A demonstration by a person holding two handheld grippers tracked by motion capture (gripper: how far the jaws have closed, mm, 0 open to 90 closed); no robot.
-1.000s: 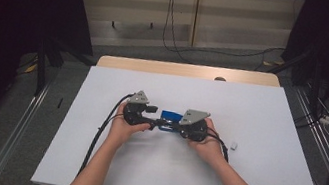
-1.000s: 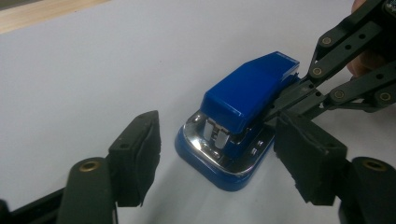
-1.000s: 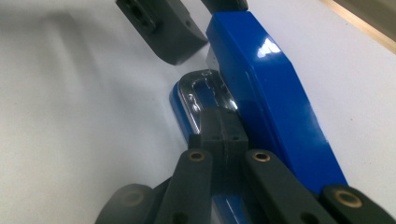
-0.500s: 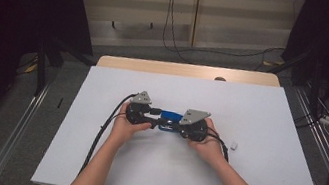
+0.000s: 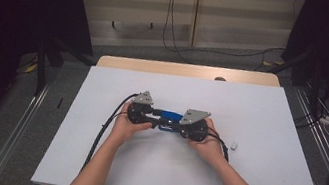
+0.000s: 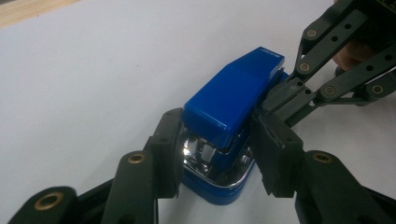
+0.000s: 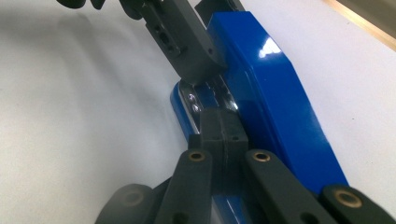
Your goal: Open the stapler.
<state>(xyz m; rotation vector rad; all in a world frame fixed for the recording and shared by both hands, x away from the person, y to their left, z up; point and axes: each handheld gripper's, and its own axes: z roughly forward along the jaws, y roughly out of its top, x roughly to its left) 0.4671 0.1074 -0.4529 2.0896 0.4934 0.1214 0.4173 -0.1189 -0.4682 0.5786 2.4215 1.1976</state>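
Left claw (image 6: 215,154), its jaws just closing in, brackets the front end of a blue stapler (image 6: 233,102) on the white tabletop (image 5: 270,115), both pads at the stapler's sides, though whether they press is hard to tell. Right claw (image 7: 219,128) is pinched fully together at the stapler's opposite end, its tips against the chrome strip beside the blue top. Faint lettering on the stapler's rear edge cannot be read. A small white object (image 5: 235,146) lies near the person's right hand (image 5: 209,148).
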